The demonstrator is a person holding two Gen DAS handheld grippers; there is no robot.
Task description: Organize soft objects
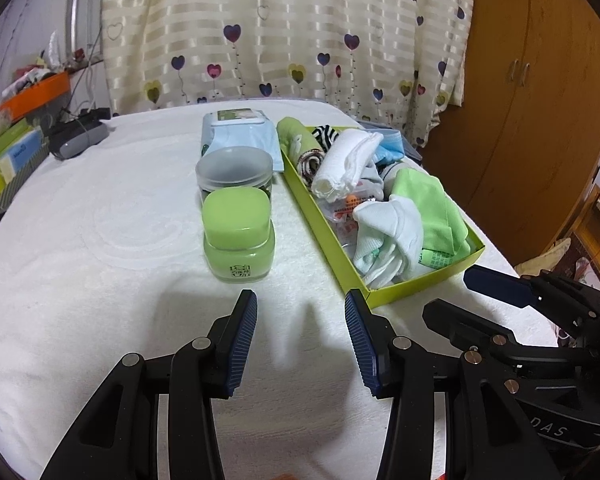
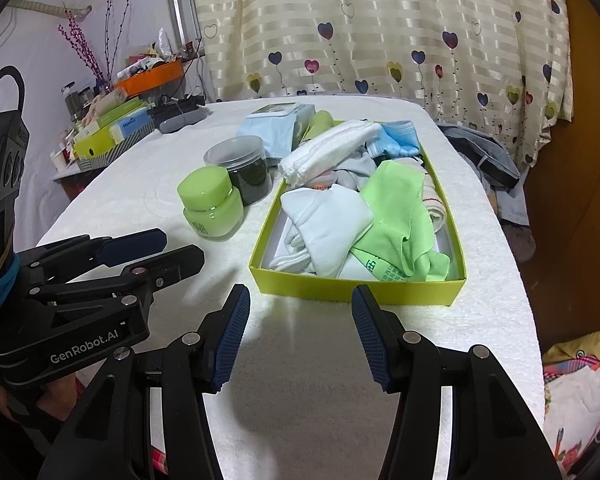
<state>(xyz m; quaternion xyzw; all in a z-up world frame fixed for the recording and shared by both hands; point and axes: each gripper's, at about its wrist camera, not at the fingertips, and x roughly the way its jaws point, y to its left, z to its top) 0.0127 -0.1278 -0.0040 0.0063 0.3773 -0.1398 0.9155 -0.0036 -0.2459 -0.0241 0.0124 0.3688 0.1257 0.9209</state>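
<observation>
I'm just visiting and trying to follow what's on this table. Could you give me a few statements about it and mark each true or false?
1. Both grippers are open and hold nothing. True.
2. The box is empty. False: it is full of socks and cloths.
3. The green jar stands in front of the clear jar. True.
4. The green cloth lies on the table outside the box. False: it lies inside the box.
5. The wipes pack lies beside the box. True.
</observation>
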